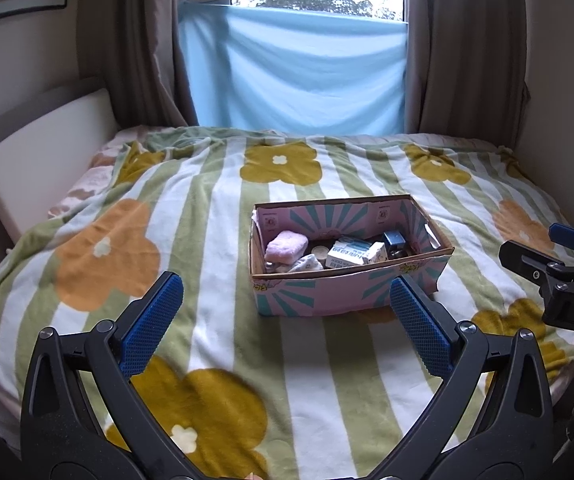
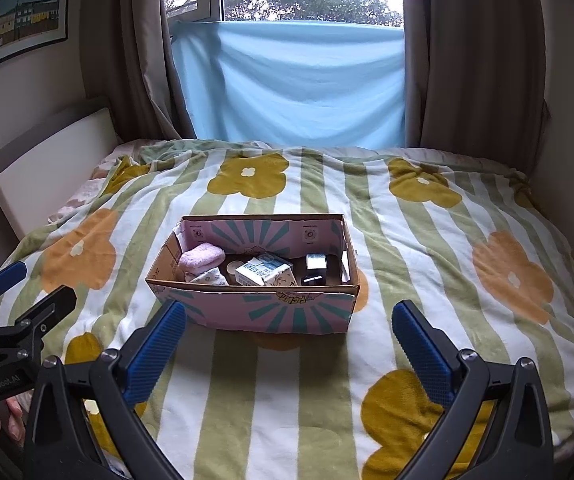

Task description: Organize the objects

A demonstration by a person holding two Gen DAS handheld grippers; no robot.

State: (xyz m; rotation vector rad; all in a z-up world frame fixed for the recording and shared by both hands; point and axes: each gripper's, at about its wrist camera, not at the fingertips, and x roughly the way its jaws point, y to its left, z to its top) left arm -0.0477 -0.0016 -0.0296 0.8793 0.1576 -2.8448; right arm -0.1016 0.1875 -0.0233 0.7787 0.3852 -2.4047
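Hovering low in frame, left gripper (image 1: 287, 320) has fingers spread wide, nothing between the blue pads (image 1: 153, 324). Right gripper (image 2: 289, 340) same: spread, empty, bottom of its own view. Each gripper also shows at the edge of the other's view: the right one at the right edge of the left view, the left one at the lower left of the right view. Neither touches the box.

Blanket (image 1: 215, 240) fills the lower and middle frame in both views: green and white stripes with mustard and orange flowers, covering the bed.

Box (image 1: 347, 284) sits on the blanket just past the fingertips, centre-right in the left view, centre-left in the right view (image 2: 255, 312). Open top, pink print with teal rays outside, brown cardboard rim.

Inside the box:
- pink cloth (image 1: 286, 246) at the left end, folded
- patterned cloth (image 2: 209, 278) in front of it, against the near wall
- small round jar (image 1: 319, 251) behind that
- white carton (image 2: 261, 271) in the middle, lying tilted, print unreadable
- dark blue item (image 1: 393, 239) toward the right end; what it is, can't tell

Far side: white headboard (image 1: 43, 164) at left, blue sheet (image 1: 295, 76) hung across the lower window at top centre, brown curtains (image 1: 467, 48) either side, framed picture (image 2: 15, 12) in the upper left corner.
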